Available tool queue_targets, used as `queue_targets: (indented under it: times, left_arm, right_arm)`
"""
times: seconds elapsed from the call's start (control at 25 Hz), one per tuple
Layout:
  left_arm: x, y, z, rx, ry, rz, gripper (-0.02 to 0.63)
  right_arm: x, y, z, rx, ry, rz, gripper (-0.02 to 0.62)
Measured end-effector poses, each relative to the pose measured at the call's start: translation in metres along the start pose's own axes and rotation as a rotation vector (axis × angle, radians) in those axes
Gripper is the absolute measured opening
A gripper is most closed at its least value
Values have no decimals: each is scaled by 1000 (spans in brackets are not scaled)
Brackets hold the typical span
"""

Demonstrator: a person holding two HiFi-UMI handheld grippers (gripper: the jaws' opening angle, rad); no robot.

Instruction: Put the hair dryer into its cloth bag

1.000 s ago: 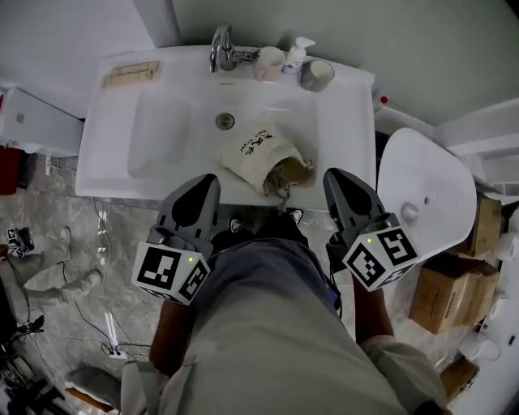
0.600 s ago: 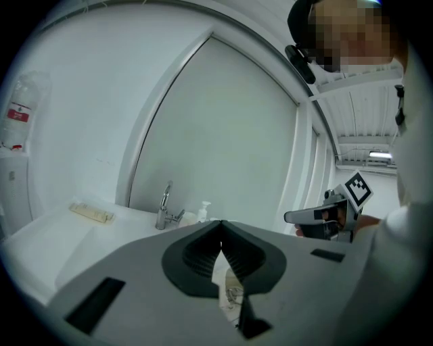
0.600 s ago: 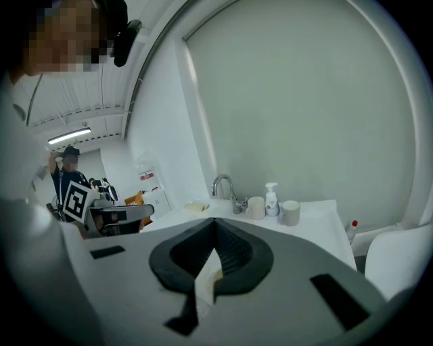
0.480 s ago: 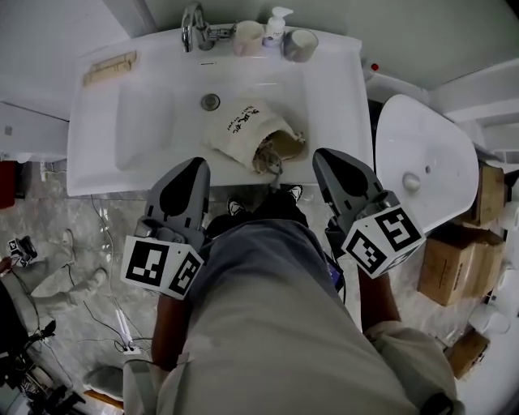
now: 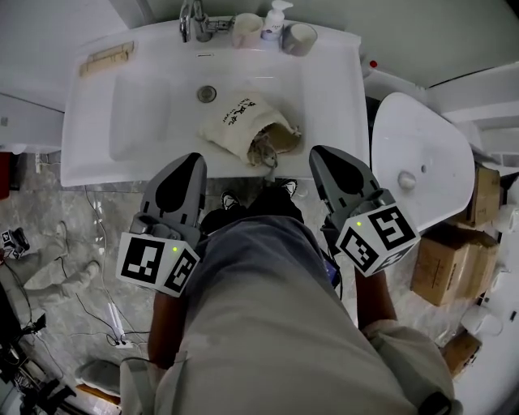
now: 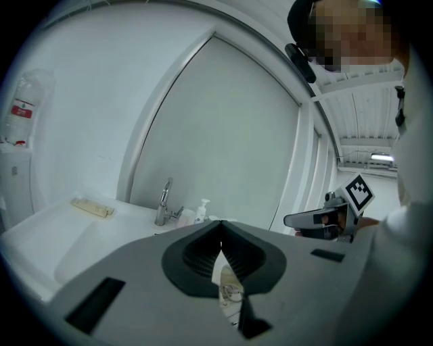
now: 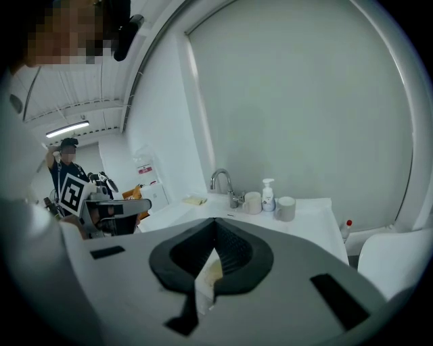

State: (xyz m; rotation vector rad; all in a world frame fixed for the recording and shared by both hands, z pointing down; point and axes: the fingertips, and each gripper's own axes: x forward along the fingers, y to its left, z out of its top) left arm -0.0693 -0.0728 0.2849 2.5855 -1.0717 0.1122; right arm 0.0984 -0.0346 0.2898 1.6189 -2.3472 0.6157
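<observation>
A cream cloth bag point(image 5: 242, 127) with black print lies on the white sink point(image 5: 332, 97), near its front edge. Its bulging open mouth point(image 5: 276, 146) points right, with drawstrings trailing; what is inside is too dim to make out. My left gripper point(image 5: 193, 159) is shut and empty, hovering in front of the sink edge, left of the bag. My right gripper point(image 5: 318, 152) is shut and empty too, just right of the bag's mouth. A sliver of the bag point(image 6: 228, 289) shows below the closed jaws of the left gripper point(image 6: 220, 238). The right gripper point(image 7: 215, 226) also shows a sliver of bag point(image 7: 206, 276).
A faucet point(image 5: 196, 19), two cups point(image 5: 246, 29) point(image 5: 300, 37) and a pump bottle point(image 5: 276, 18) line the sink's back edge. A wooden comb point(image 5: 105, 58) lies at its back left. A white toilet lid point(image 5: 422, 162) and cardboard boxes point(image 5: 446, 271) stand at the right.
The head view has shifted, so the sink and bag sit a little higher and further left. Both grippers stay shut in front of the sink; the bag has not moved on it.
</observation>
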Motion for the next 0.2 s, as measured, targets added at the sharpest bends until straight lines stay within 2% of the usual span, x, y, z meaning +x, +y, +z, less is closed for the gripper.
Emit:
queue_targets:
  times: [0.2]
  left_arm:
    - [-7, -14, -16, -35, 30, -17, 6]
  right_arm:
    - [-20, 1, -19, 15, 49, -36, 8]
